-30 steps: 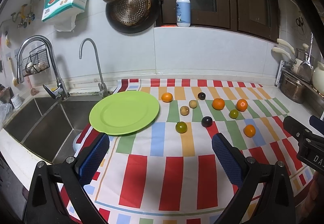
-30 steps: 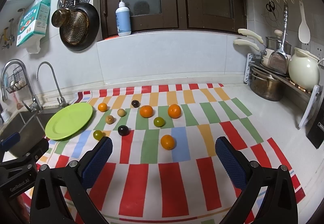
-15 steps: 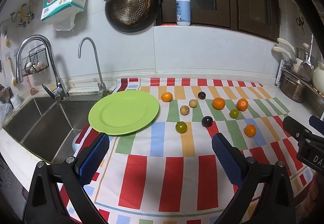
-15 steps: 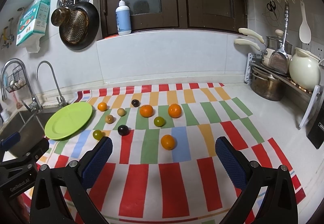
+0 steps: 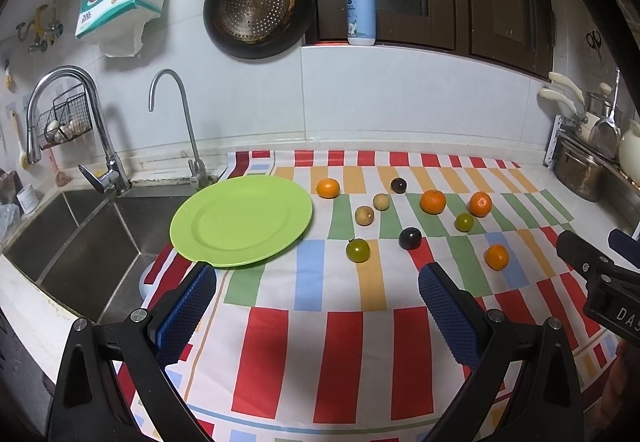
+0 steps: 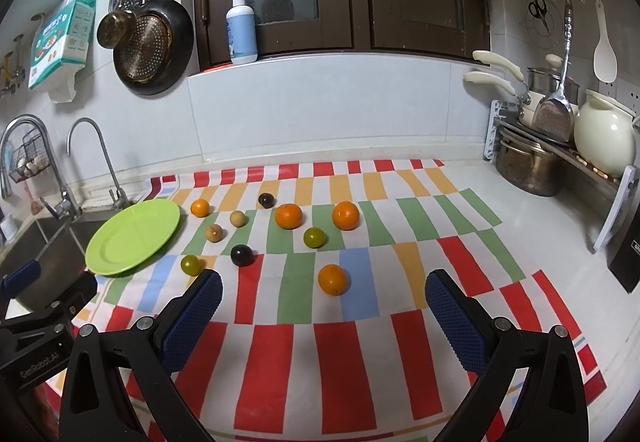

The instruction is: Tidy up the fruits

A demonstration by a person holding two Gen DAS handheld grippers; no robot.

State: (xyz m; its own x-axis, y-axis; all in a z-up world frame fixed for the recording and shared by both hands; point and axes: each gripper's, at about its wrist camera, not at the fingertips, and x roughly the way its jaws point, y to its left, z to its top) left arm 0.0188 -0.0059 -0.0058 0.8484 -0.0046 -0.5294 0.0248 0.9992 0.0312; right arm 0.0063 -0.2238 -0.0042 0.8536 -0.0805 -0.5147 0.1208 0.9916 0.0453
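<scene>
Several small fruits lie loose on a striped cloth (image 5: 280, 342): oranges such as the nearest one (image 6: 333, 279) (image 5: 496, 256), green ones (image 5: 357, 249) (image 6: 314, 237), dark plums (image 5: 410, 238) (image 6: 241, 255) and tan ones (image 5: 364, 215). An empty green plate (image 5: 242, 220) (image 6: 133, 236) sits at the cloth's left end, overhanging the sink. My left gripper (image 5: 318, 306) is open and empty, near the cloth's front edge. My right gripper (image 6: 324, 316) is open and empty, just short of the nearest orange.
A double steel sink (image 5: 84, 242) with two taps lies left of the plate. Pots and a cream kettle (image 6: 604, 138) stand on a rack at the right. A pan (image 5: 256, 14) hangs on the back wall. A soap bottle (image 5: 361, 12) stands on the ledge.
Both grippers have hardly moved; the views shift only slightly. No fruit has moved.
</scene>
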